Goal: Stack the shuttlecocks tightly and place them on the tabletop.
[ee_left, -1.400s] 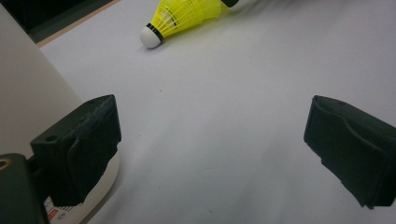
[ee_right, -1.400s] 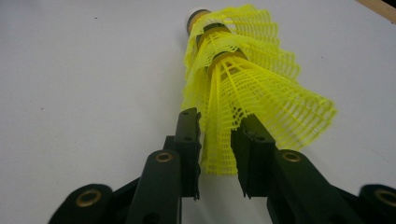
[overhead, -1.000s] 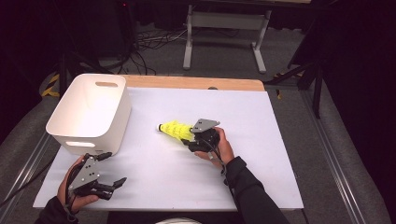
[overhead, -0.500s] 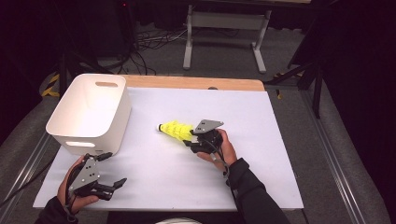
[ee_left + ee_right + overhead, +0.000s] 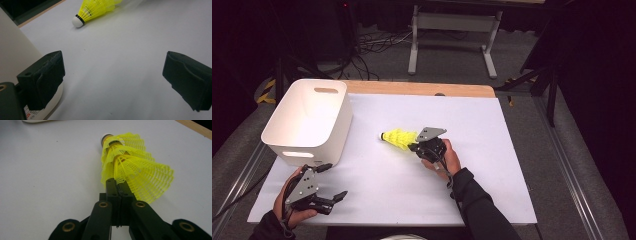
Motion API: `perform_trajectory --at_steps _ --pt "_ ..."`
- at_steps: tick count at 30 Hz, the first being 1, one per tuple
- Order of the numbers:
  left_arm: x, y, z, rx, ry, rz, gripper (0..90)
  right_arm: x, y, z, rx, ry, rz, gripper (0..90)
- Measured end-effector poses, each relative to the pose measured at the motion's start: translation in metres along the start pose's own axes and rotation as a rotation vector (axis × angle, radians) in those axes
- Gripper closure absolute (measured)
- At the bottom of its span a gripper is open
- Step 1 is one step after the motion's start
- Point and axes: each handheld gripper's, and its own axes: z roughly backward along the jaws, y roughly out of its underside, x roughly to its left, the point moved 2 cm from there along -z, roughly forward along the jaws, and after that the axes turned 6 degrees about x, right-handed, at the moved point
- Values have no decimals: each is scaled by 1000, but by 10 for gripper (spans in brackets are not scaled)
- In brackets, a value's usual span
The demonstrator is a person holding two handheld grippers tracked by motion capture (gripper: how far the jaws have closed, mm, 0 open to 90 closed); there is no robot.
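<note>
A stack of yellow mesh shuttlecocks point(image 5: 398, 138) lies on its side on the white table sheet, its white cork tip pointing left toward the bin. My right gripper point(image 5: 414, 146) has just been closing its jaws and is shut on the skirt's edge. In the right gripper view the jaws point(image 5: 116, 185) meet, with yellow mesh of the shuttlecocks point(image 5: 135, 170) pinched between them. My left gripper point(image 5: 333, 181) rests at the near left corner, open and holding nothing. The left gripper view looks across bare sheet to the shuttlecocks point(image 5: 96, 8) between its wide-apart jaws point(image 5: 113, 75).
A white plastic bin point(image 5: 341, 125) with handle slots stands at the table's far left, just beyond my left gripper, and its wall point(image 5: 12, 50) is close beside the left jaw. A wooden table edge point(image 5: 422, 89) runs along the back. Cables and a metal stand are on the floor behind.
The right gripper has settled slightly nearer at the shuttlecocks' skirt and its jaws have drawn together on it. The left gripper and the bin have not moved.
</note>
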Motion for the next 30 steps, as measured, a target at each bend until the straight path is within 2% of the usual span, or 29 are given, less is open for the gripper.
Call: perform_trajectory --at_steps 4,10,11,12,13,16,17,23,30 --pt "0 -1 -1 2 5 -4 50 3 -1 -1 2 -2 10 900" --pt "0 0 0 -3 6 -1 49 0 2 -4 10 -5 -14 876" --pt "-1 0 0 -2 7 -4 49 0 3 -5 17 -3 -17 840" --pt "-1 0 0 -2 7 -4 49 0 3 -5 17 -3 -17 840" --pt "-1 -1 -1 2 9 -9 49 1 3 -6 26 -10 -13 785" --pt "-2 -1 -1 0 7 -9 49 2 3 -5 29 2 -13 709" --pt "-2 -1 -1 0 7 -9 49 2 3 -5 29 2 -13 709" --pt "-1 -1 -1 -1 6 -8 49 2 2 13 -3 26 4 591" --pt "-1 -1 0 0 7 -6 49 6 -2 34 -58 43 52 531"
